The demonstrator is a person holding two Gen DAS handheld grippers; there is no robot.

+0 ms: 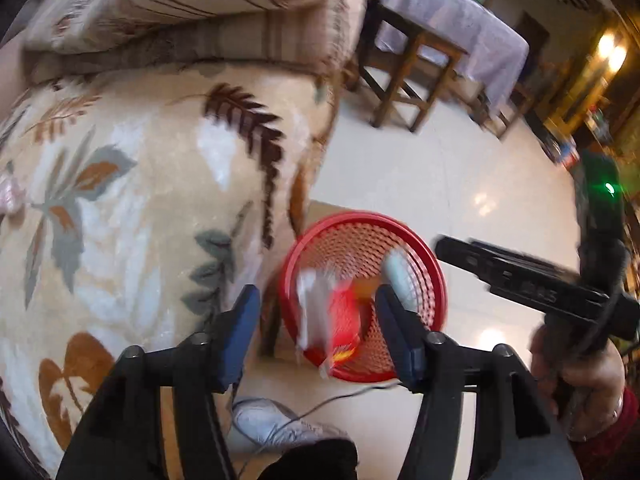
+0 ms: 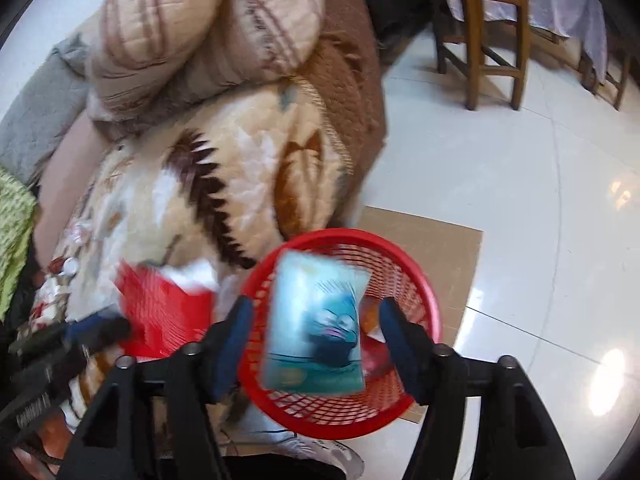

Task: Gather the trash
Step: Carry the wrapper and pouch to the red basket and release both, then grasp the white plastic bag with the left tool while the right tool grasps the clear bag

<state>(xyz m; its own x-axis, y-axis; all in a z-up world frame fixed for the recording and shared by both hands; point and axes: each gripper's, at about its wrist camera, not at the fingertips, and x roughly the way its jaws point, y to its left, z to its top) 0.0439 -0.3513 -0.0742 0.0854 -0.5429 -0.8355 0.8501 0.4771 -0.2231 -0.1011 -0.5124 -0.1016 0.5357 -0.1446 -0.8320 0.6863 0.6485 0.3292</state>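
A red mesh waste basket [image 1: 400, 248] [image 2: 416, 280] stands on the floor beside the bed. My left gripper [image 1: 316, 316] is open above it; a red and white wrapper [image 1: 332, 320], blurred, is loose in the air between its fingers over the basket. My right gripper [image 2: 316, 332] is open above the basket too; a light blue snack packet [image 2: 316, 328], blurred, is loose between its fingers. The blue packet also shows in the left wrist view [image 1: 398, 276]. The red wrapper also shows in the right wrist view [image 2: 164, 308]. More scraps lie on the bed [image 2: 68, 272].
A leaf-patterned blanket [image 1: 140, 200] covers the bed, with folded quilts [image 2: 208, 32] at the back. The basket stands on a cardboard sheet [image 2: 448, 240] on white tiles. A wooden stool [image 2: 488, 40] and a covered table [image 1: 460, 20] stand beyond. A white shoe [image 1: 276, 428] is below.
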